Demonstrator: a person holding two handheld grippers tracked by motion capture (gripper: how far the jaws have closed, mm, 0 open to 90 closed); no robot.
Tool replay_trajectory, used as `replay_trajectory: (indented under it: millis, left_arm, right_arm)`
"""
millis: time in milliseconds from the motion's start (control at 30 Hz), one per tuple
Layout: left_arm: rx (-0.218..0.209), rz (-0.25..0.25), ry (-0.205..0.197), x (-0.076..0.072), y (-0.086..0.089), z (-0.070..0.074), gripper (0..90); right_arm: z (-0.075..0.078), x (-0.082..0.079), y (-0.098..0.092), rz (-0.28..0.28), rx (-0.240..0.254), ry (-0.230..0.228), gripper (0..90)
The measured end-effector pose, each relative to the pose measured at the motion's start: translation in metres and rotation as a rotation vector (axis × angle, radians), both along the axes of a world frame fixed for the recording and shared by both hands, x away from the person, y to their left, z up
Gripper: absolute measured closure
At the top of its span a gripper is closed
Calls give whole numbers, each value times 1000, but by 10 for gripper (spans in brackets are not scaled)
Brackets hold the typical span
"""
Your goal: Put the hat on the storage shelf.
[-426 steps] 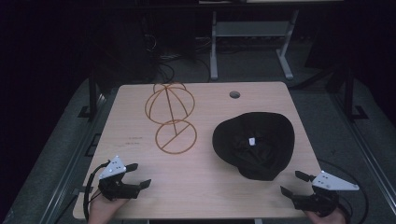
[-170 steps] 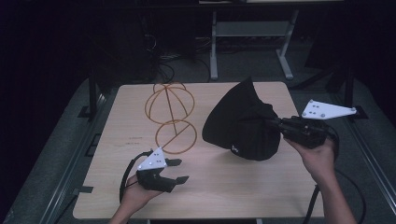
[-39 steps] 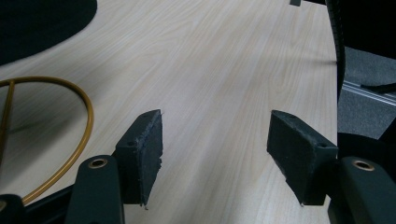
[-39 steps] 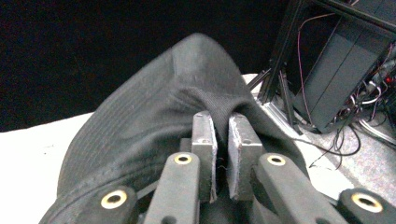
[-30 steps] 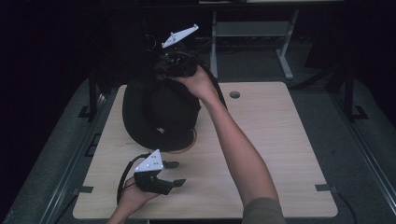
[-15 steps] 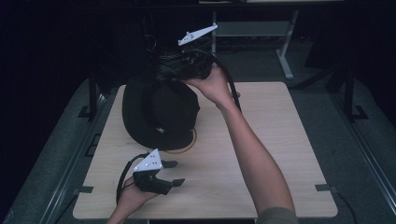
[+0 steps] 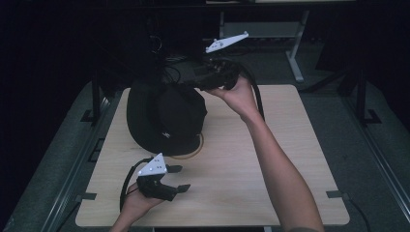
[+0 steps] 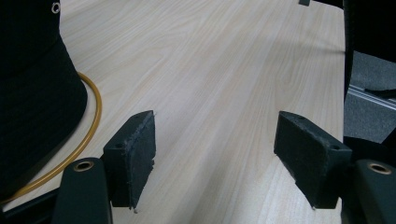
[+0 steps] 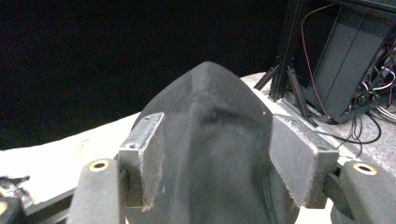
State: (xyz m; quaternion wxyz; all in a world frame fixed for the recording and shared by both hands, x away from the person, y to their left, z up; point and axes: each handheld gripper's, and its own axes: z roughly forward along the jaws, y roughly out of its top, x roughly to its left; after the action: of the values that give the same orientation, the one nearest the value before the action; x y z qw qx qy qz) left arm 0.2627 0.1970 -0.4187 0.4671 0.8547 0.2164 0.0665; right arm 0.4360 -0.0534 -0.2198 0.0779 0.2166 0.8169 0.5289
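At the lower left of the high view our left gripper (image 7: 178,179) rests on the table (image 7: 290,159) with its jaws apart and nothing between them. Left of centre, the black hat (image 7: 164,118) already sits over the wire stand (image 7: 197,151), whose orange base ring peeks out below the brim. Above centre, our right gripper (image 7: 191,83) has just been opening; its pads flank the hat's crown without pressing. We judge placing done, withdrawal left.
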Motion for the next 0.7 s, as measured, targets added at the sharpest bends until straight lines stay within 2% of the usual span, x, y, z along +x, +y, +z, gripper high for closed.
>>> replay_trajectory:
  millis: [233,333,700]
  left_arm:
    - [15,0,-11,1,1,0,281]
    - [3,9,-3,1,0,-1,280]
    - [6,9,-6,1,0,-2,279]
  right_arm:
    - [-5,-13,-27,-17,11,8,323]
    - [-7,-19,-40,-26,13,10,314]
    - [-23,-42,-81,-72,15,27,296]
